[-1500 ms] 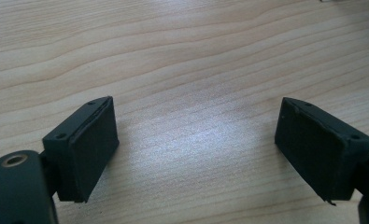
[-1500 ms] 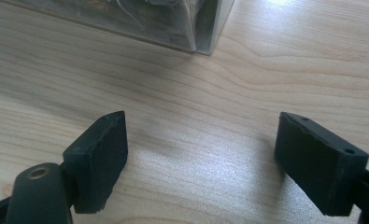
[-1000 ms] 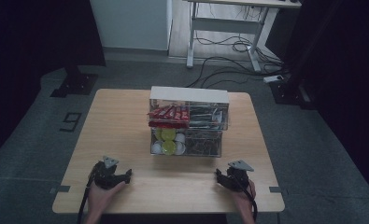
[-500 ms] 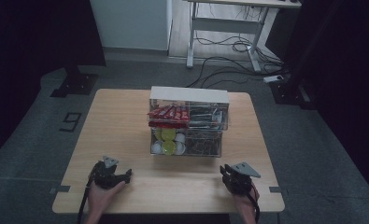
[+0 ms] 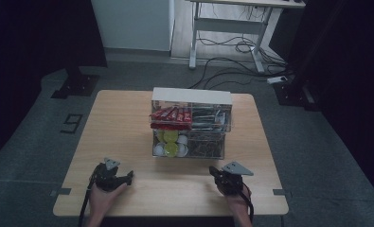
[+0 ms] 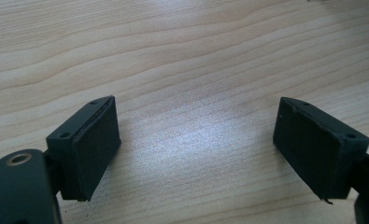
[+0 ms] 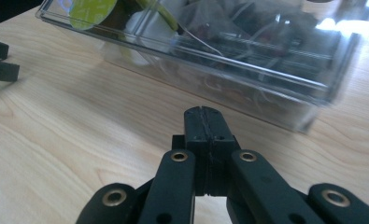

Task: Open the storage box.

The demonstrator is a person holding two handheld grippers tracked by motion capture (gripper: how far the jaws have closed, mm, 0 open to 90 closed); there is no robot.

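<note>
Right tool (image 7: 204,116) just snapped together on nothing, low centre, facing the clear plastic two-tier organiser box (image 7: 247,60); left tool (image 6: 196,149) spread wide over the pale wooden surface (image 6: 182,56).

Both grippers are black. The left gripper (image 6: 196,140) has flat rectangular pads with small screws. The right gripper (image 7: 204,122) shows brass-ringed link pivots and a grey triangular top plate.

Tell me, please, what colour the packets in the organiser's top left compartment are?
Red packets, clearest in the high view.
</note>
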